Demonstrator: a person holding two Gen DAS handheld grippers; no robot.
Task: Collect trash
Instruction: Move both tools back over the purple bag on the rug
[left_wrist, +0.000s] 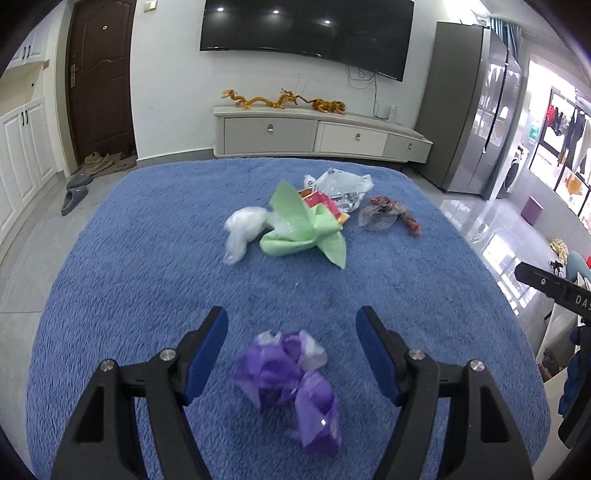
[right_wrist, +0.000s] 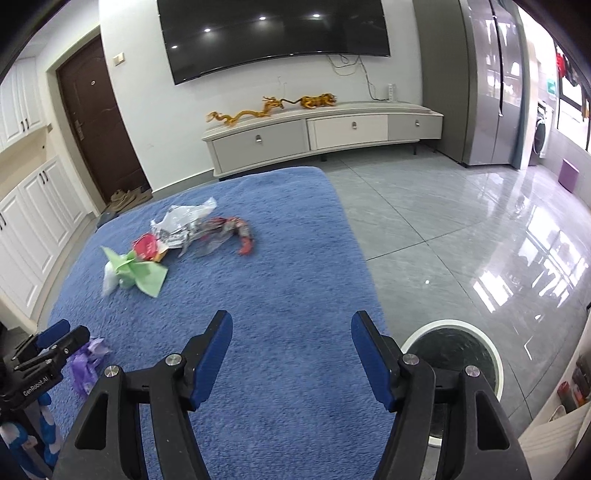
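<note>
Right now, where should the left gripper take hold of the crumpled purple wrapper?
Probably the wider upper bunch of the purple wrapper, from above and straight ahead. It lies loose on the blue blanket, already centred between the open left gripper fingers.

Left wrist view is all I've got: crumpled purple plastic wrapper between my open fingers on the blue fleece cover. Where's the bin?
Observer: A round white-rimmed bin with a dark liner stands on the grey tiled floor, just off the cover's right edge, by the right gripper.
Operator: Is the right gripper holding anything?
Observer: No. Its fingers are open over bare blue fleece cover.
Operator: Floor between cover and bin clear?
Observer: Only glossy tile shows there; the bin's near side is hidden behind the right gripper.
Operator: Does the left gripper touch the wrapper?
Observer: The left gripper hangs right over the crumpled purple plastic wrapper; contact can't be told.
</note>
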